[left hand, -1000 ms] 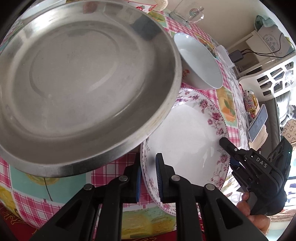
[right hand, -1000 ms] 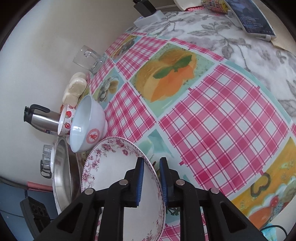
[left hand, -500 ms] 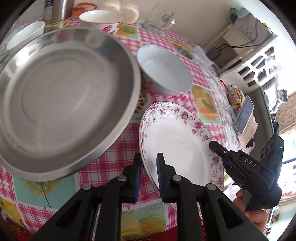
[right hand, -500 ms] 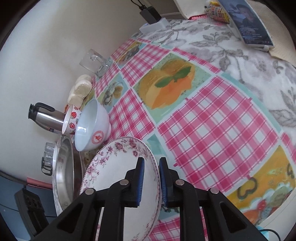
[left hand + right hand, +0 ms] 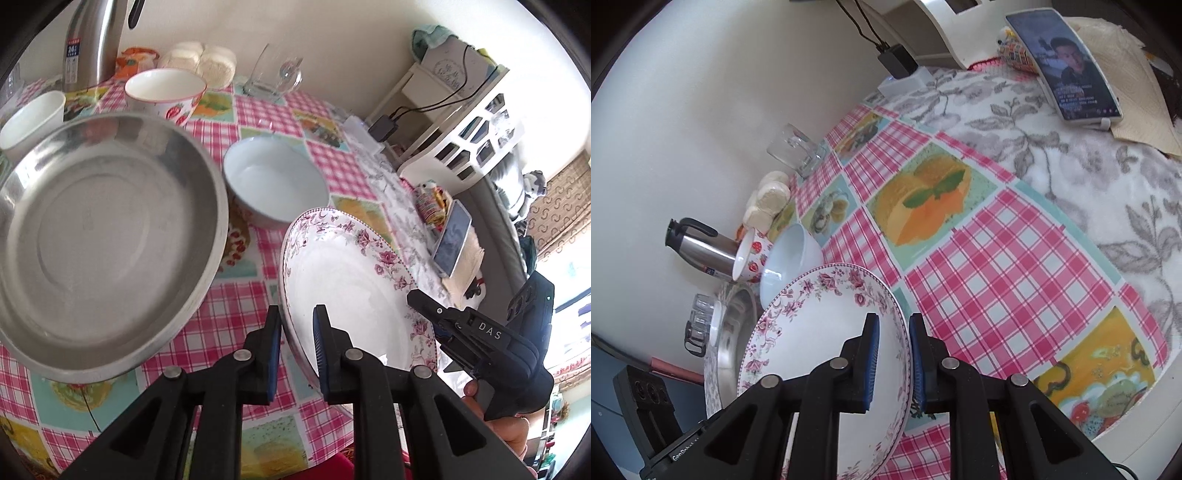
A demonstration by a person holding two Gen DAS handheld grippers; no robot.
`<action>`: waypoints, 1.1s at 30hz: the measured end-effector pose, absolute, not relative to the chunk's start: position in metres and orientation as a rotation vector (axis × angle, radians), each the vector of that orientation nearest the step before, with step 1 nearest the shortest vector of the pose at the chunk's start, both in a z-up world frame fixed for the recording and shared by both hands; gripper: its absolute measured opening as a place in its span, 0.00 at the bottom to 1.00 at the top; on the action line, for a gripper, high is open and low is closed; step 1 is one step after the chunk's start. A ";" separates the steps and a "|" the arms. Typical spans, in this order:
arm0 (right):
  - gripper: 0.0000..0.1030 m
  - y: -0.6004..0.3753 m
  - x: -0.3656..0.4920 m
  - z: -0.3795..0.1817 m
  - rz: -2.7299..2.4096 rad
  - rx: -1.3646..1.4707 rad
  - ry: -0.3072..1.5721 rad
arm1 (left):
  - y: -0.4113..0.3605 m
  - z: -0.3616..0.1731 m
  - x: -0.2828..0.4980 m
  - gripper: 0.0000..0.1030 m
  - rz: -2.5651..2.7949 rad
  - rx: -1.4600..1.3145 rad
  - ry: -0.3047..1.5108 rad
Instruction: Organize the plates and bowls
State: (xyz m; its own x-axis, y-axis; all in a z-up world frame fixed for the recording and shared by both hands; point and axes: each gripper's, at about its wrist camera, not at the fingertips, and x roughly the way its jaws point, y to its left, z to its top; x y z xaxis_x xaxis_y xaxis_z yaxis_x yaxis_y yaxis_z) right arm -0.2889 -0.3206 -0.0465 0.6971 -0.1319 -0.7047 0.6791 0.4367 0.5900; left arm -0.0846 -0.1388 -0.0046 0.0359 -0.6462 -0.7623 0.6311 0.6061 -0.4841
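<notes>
A white plate with a pink floral rim [image 5: 354,273] [image 5: 820,332] is held tilted above the checked tablecloth. My left gripper [image 5: 297,325] is shut on its near-left rim. My right gripper [image 5: 892,332] is shut on its opposite rim; it also shows in the left wrist view [image 5: 436,317]. A steel plate [image 5: 99,236] lies to the left of it. A pale blue bowl [image 5: 275,179] [image 5: 790,258] stands behind. A strawberry-print bowl [image 5: 164,90] [image 5: 748,254] and a white bowl [image 5: 31,118] stand farther back.
A steel kettle [image 5: 98,40] [image 5: 698,243], a glass mug [image 5: 273,70] [image 5: 796,151] and white buns [image 5: 201,62] line the wall. A phone [image 5: 1063,62] lies on a floral cloth at the right. The table's front edge [image 5: 221,443] is close.
Both grippers have lifted the floral plate up and tilted it, away from the table. The steel plate now looks smaller and farther left in the left wrist view.
</notes>
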 end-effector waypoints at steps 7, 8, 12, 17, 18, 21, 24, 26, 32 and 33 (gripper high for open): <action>0.17 -0.313 -0.279 -0.014 -0.539 0.927 0.583 | -0.128 0.018 -0.077 0.17 -0.985 -0.079 1.090; 0.17 -0.312 -0.276 -0.010 -0.535 0.917 0.580 | -0.125 0.020 -0.075 0.17 -0.984 -0.087 1.082; 0.17 -0.308 -0.261 0.001 -0.514 0.891 0.582 | -0.115 0.026 -0.063 0.17 -0.962 -0.131 1.066; 0.17 -0.297 -0.233 0.012 -0.486 0.846 0.611 | -0.092 0.029 -0.039 0.17 -0.919 -0.217 1.055; 0.17 -0.294 -0.226 0.014 -0.478 0.837 0.617 | -0.088 0.030 -0.034 0.16 -0.912 -0.236 1.053; 0.17 -0.284 -0.205 0.020 -0.446 0.816 0.629 | -0.072 0.033 -0.018 0.16 -0.890 -0.286 1.041; 0.17 -0.272 -0.186 0.022 -0.403 0.809 0.625 | -0.057 0.037 -0.003 0.16 -0.868 -0.309 1.016; 0.17 -0.265 -0.173 0.022 -0.377 0.809 0.630 | -0.047 0.039 0.006 0.16 -0.845 -0.328 1.001; 0.17 -0.241 -0.134 0.024 -0.319 0.786 0.657 | -0.017 0.037 0.036 0.16 -0.789 -0.400 0.999; 0.17 -0.238 -0.129 0.025 -0.311 0.779 0.659 | -0.011 0.036 0.041 0.16 -0.775 -0.412 0.997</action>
State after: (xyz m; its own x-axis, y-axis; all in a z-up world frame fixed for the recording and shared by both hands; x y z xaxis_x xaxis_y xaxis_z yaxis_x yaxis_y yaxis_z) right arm -0.1293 -0.2375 0.0249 0.7587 -0.0220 -0.6511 0.4886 0.6802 0.5464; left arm 0.0407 -0.0111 0.0358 0.3131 -0.7433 -0.5911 0.3896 0.6682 -0.6338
